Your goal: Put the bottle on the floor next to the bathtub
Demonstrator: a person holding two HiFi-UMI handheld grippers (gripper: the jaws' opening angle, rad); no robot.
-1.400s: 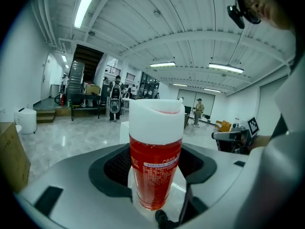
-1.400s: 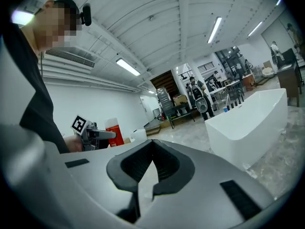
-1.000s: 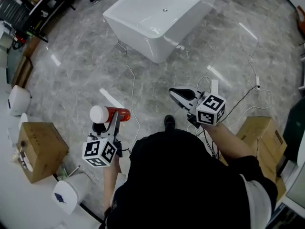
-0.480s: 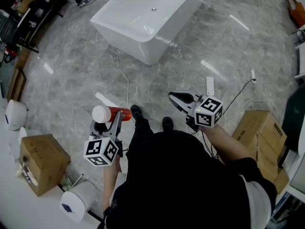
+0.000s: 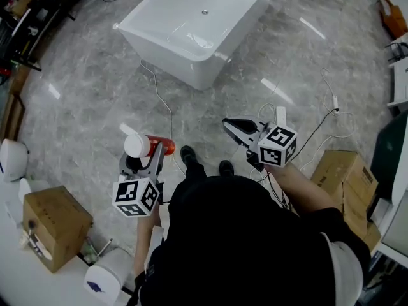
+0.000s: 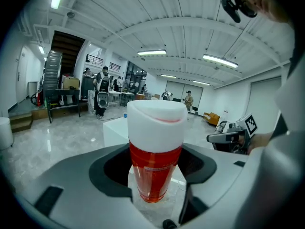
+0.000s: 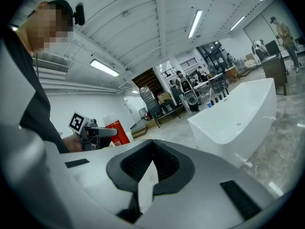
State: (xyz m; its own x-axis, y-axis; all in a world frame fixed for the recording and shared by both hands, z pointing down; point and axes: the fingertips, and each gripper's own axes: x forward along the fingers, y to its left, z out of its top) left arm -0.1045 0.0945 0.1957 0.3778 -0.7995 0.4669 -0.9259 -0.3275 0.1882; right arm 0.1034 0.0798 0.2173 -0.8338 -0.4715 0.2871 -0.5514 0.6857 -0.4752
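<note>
A red bottle [image 5: 157,146] with a white cap lies roughly level between the jaws of my left gripper [image 5: 148,153], which is shut on its body. In the left gripper view the bottle [image 6: 155,171] fills the middle, cap towards the far end, with my left gripper [image 6: 155,162] clamped round it. The white bathtub [image 5: 197,24] stands on the grey marble floor ahead, some way beyond both grippers. My right gripper [image 5: 229,125] is held at the right, jaws together and nothing in them. From the right gripper view the bathtub [image 7: 238,118] is at the right beyond my right gripper [image 7: 151,157].
A white cable [image 5: 167,107] runs from the tub across the floor. More cables and a power strip [image 5: 280,115] lie at the right. Cardboard boxes [image 5: 54,225] [image 5: 344,171] stand on both sides, with white bins [image 5: 105,279] at the lower left. The person's shoes [image 5: 188,155] are below the grippers.
The person has stepped forward, with one foot now ahead. The bathtub has slid left and slightly up in the view. Both grippers keep their hold and pose.
</note>
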